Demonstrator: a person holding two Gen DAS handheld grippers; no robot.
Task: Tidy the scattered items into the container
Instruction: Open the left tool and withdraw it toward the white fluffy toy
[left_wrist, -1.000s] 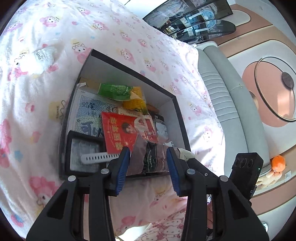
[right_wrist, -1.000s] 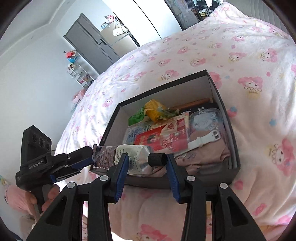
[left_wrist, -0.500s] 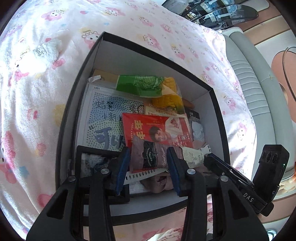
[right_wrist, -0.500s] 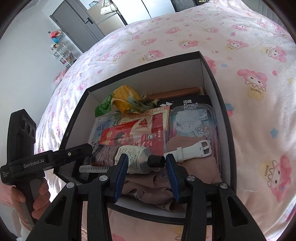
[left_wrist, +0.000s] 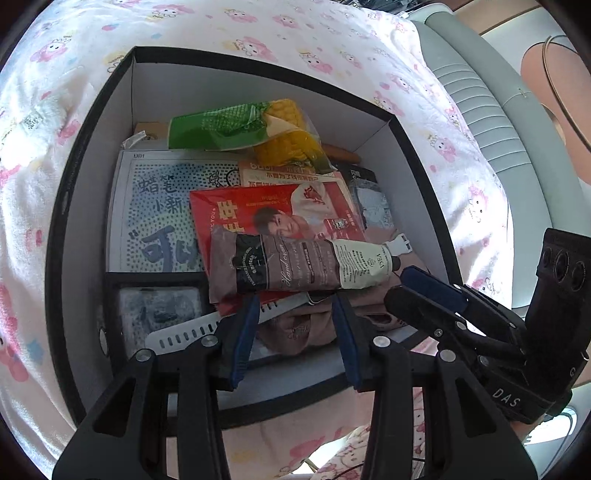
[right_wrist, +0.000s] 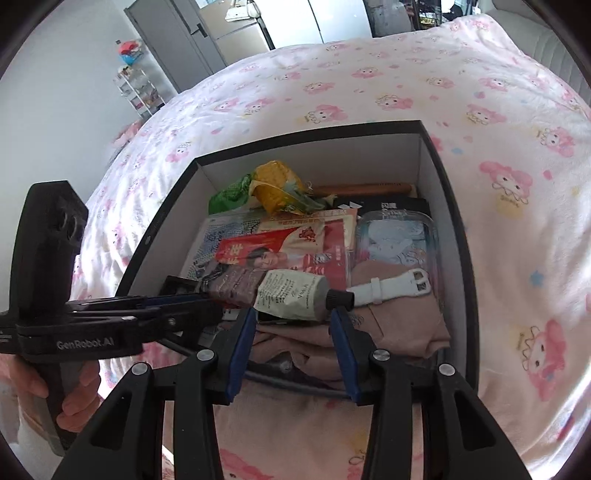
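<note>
1. Your left gripper (left_wrist: 293, 299) has its jaws apart by a middling gap, with nothing squeezed between the pads. Your right gripper (right_wrist: 293, 312) stands the same way. Both point steeply down into the box (left_wrist: 258, 61).
2. The hand cream tube (left_wrist: 295, 266) lies right at both sets of tips, just past them. Its long axis runs crosswise to the jaws, so it is longer than either gap. I cannot tell whether the tips touch it.
3. Neither hand is nearer. Your left jaws sit at the brown crimped end, your right jaws at the cream end with the black cap.
4. The tube is already inside the box, on top of the red packet (left_wrist: 280, 206). Its cap is beside the white watch strap (right_wrist: 391, 288), above the pink cloth (right_wrist: 399, 325).
5. The tube looks part used, with a flattened, creased brown body, a dark label and a small black screw cap.
6. Judging from this, your next move is to draw both hands back up; keep the tips from dragging the tube out onto the bed (right_wrist: 369, 74).
</note>
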